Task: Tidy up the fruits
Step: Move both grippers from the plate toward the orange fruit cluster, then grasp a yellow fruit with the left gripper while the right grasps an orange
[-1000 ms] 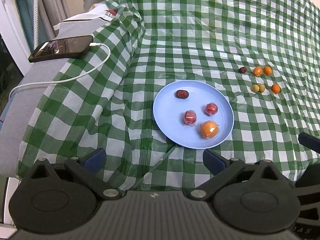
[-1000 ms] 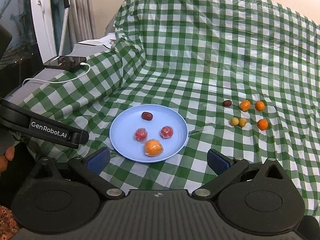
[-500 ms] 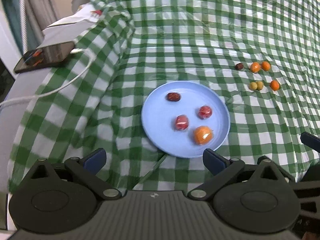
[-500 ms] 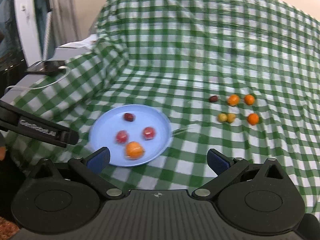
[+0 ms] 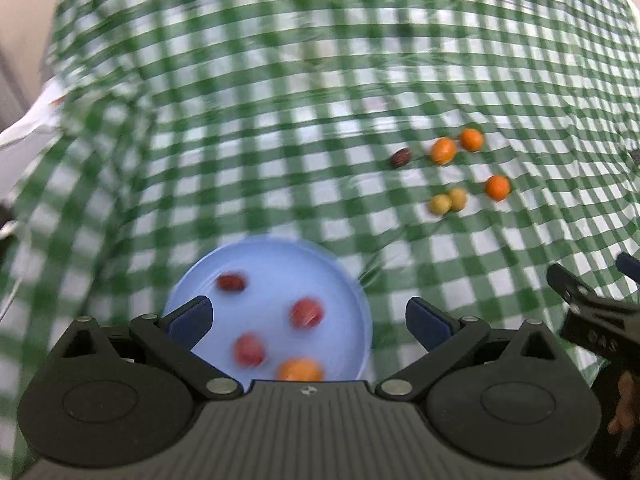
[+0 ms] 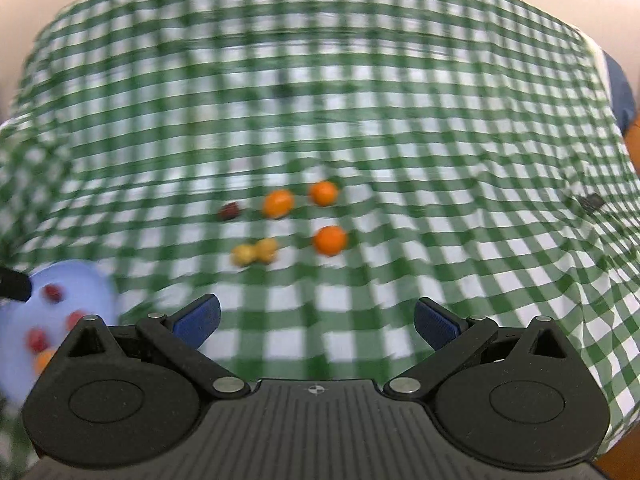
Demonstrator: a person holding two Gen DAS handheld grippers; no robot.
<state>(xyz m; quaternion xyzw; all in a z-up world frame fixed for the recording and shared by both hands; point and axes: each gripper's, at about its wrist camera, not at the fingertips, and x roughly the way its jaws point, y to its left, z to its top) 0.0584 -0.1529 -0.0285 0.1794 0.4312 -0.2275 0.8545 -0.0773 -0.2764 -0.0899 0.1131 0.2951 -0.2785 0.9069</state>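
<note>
Left wrist view shows our blue plate already holding four fruits. Six more fruits lie on the checked cloth, well beyond the plate. Our left gripper and right gripper are both wide open, holding nothing.

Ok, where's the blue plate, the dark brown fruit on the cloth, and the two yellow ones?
Plate [image 5: 344,280]: left wrist view, bare right part.
Brown fruit [image 6: 229,211]: right wrist view, its middle.
Yellow fruits [image 6: 256,252]: right wrist view, where the two meet.

Both tools spread wide, empty
</note>
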